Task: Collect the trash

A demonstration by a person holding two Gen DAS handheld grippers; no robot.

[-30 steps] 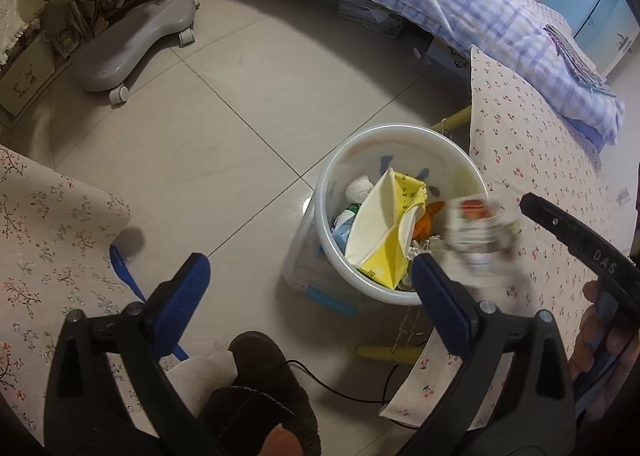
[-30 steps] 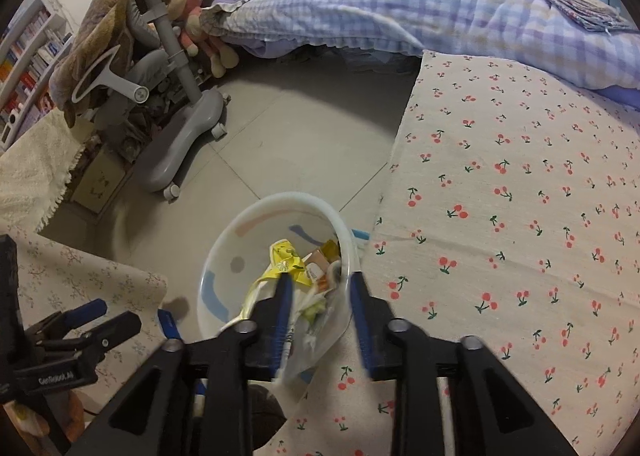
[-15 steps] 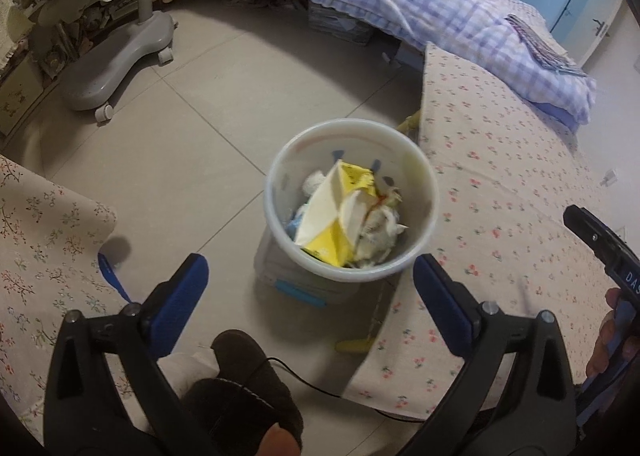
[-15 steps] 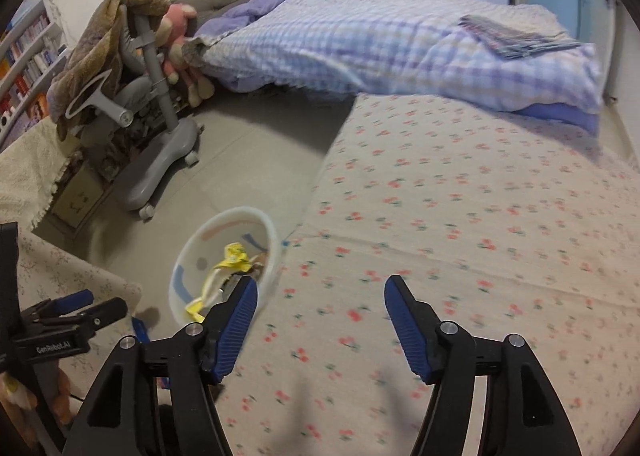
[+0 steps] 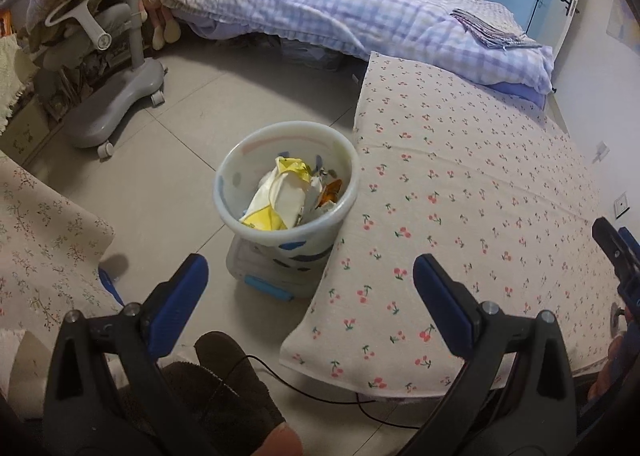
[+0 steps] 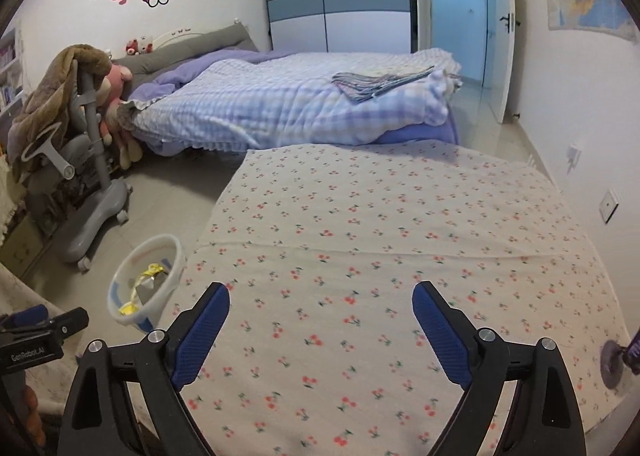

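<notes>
The right gripper (image 6: 320,320) hangs over the cherry-print tabletop (image 6: 400,223) with its jaws opening wide and nothing between them; the left gripper (image 5: 310,288) is likewise spread and empty, aimed down at the floor just off the tabletop's left edge. The bed (image 6: 288,103) lies beyond the tabletop's far edge, and a grey chair base (image 5: 116,103) stands on the floor to the left. The bin (image 5: 286,191) sits on the floor touching the tabletop's left edge, near its front corner, and the trash (image 5: 288,195), a yellow-and-white wrapper with smaller scraps, is inside it, piled close to the rim. The likely trouble from here: the pile is high, so another piece dropped carelessly could slide off onto the floor, and an arm swinging across the edge could knock the light bin over. A thin black cable (image 5: 320,396) trails by the front corner and could snag. Only the left view looks into the bin and shows the cable; only the right view shows the whole tabletop, seemingly bare but for a small dark round thing (image 6: 612,364) at the right edge, too cut off to identify.
</notes>
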